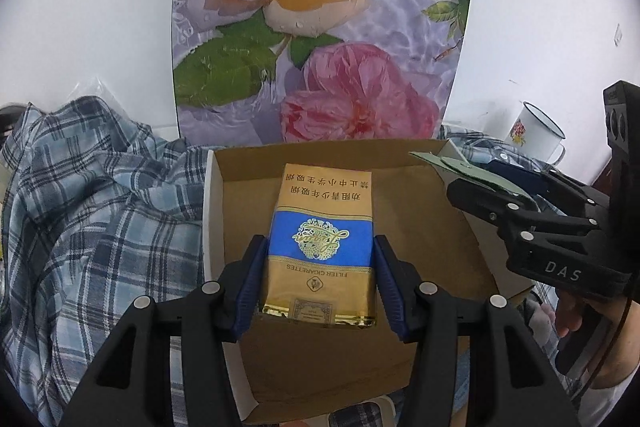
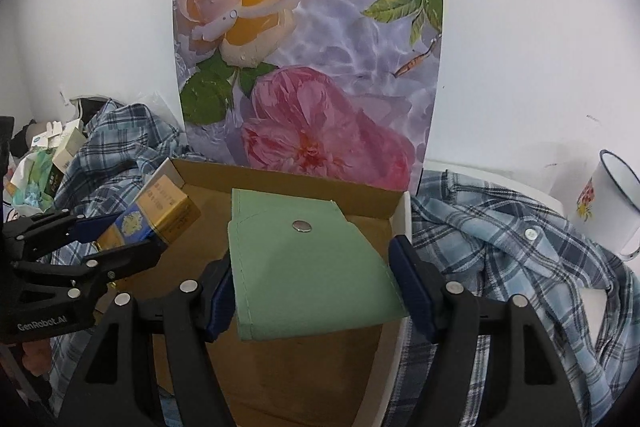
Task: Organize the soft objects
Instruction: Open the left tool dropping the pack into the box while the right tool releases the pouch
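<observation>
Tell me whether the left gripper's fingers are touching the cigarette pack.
Touching. In the left wrist view, both blue pads of the left gripper press against the sides of the cigarette pack, with no gap visible on either side.

Backdrop: floral rose poster point(image 1: 320, 27) upright against the wall.
Right: white enamel mug point(image 2: 604, 203).
Far left: small cartons point(image 2: 68, 147).
</observation>
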Demonstrator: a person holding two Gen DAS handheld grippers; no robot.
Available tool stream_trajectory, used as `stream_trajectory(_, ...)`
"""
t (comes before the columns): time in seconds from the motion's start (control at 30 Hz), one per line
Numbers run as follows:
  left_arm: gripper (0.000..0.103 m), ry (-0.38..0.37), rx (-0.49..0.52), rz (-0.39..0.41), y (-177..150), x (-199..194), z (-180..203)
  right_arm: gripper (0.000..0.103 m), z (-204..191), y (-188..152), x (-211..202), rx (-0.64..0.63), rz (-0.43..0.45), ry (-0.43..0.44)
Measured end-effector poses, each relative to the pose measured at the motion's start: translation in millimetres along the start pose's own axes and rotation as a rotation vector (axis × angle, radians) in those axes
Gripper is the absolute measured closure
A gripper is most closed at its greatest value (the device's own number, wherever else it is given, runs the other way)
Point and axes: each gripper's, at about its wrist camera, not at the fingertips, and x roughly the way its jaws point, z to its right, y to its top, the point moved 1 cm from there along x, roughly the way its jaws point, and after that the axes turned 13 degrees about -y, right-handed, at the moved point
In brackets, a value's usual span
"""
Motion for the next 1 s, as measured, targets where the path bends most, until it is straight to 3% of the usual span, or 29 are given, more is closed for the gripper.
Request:
stream_trajectory(0.07,0.048,-0.009,-0.013,-0.007,0,2,-2,0.034,0,0,0,0.011,-0.004,0.026)
stream_trajectory(0.13,0.033,-0.026,-0.026,-0.009,0,2,-4,0.034,-1,0,0,0.011,-0.008,0.035)
stream_trajectory(0.17,0.011,-0.032,-0.029,-0.01,0,2,-4,0.032,-2,-1,0,0.008,-0.007,0.037)
stream_trajectory(0.2,0.0,-0.039,-0.033,-0.011,1,2,-4,0.028,-3,0,-1,0.006,-0.006,0.039)
stream_trajectory(0.27,0.0,-0.043,-0.04,0.014,2,-1,-4,0.007,-3,0,-2,0.01,-0.002,0.045)
stream_trajectory(0.3,0.0,-0.045,-0.037,0.025,3,-3,-3,0.004,-2,0,-3,0.015,0.005,0.048)
stream_trajectory(0.5,0.0,-0.002,-0.026,0.025,5,-3,-3,0.002,2,4,-9,0.029,0.024,0.054)
stream_trajectory(1.0,0.0,0.008,-0.001,0.053,6,-8,-2,0.001,6,7,-14,0.037,0.031,0.052)
